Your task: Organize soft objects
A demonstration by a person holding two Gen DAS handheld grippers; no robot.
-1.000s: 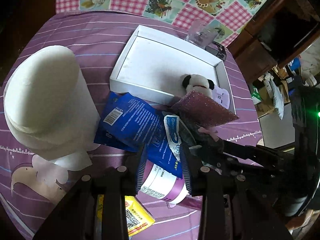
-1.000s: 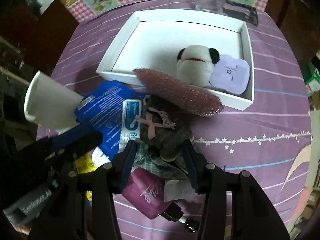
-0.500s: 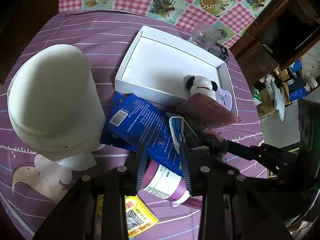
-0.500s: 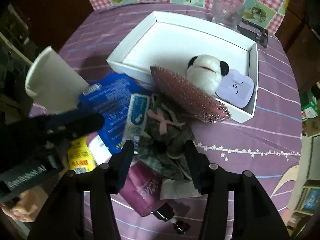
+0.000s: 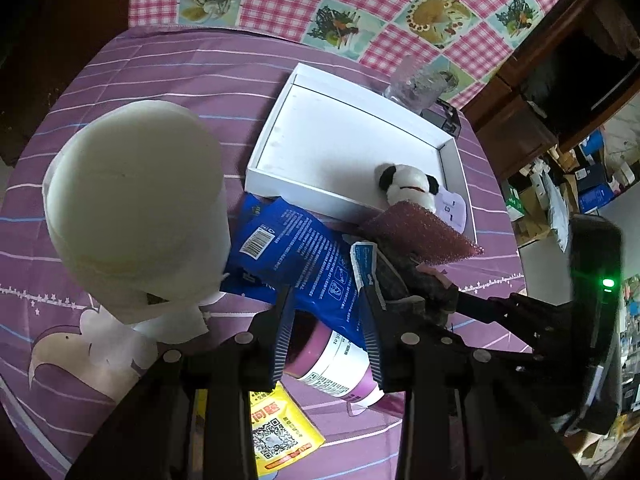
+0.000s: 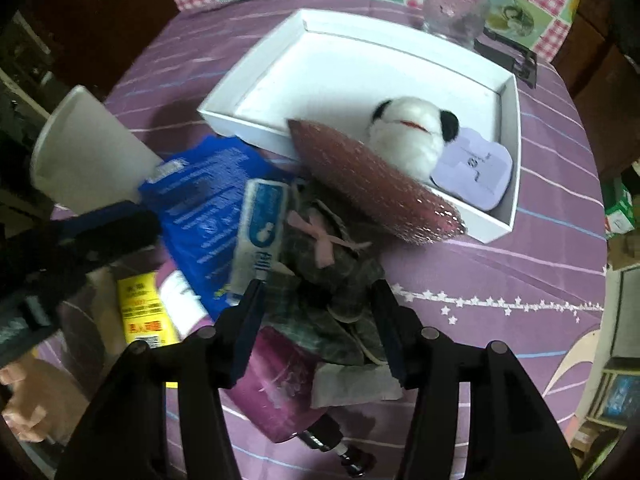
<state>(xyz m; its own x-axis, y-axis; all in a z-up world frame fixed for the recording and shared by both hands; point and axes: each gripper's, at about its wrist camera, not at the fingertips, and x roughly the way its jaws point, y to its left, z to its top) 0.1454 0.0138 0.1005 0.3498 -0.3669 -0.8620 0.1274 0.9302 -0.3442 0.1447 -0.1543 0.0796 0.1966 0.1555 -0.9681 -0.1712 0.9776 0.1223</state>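
From the left wrist, the left gripper (image 5: pixel 326 322) hangs over the pile with its jaws partly apart and nothing pressed between them; under them lie a blue packet (image 5: pixel 300 256) and a purple-and-white bottle (image 5: pixel 340 368). A white paper roll (image 5: pixel 132 208) stands to the left, and a panda plush (image 5: pixel 408 186) sits in the white tray (image 5: pixel 276 136) by a pink scouring sponge (image 5: pixel 424 232) that leans on the tray's rim. From the right wrist, the right gripper (image 6: pixel 318 312) has its jaws opening, one either side of a rumpled grey plaid doll dress (image 6: pixel 324 276) with a pink bow, lying on the purple tablecloth (image 6: pixel 500 272) just before the tray; the pads stand clear of the cloth.
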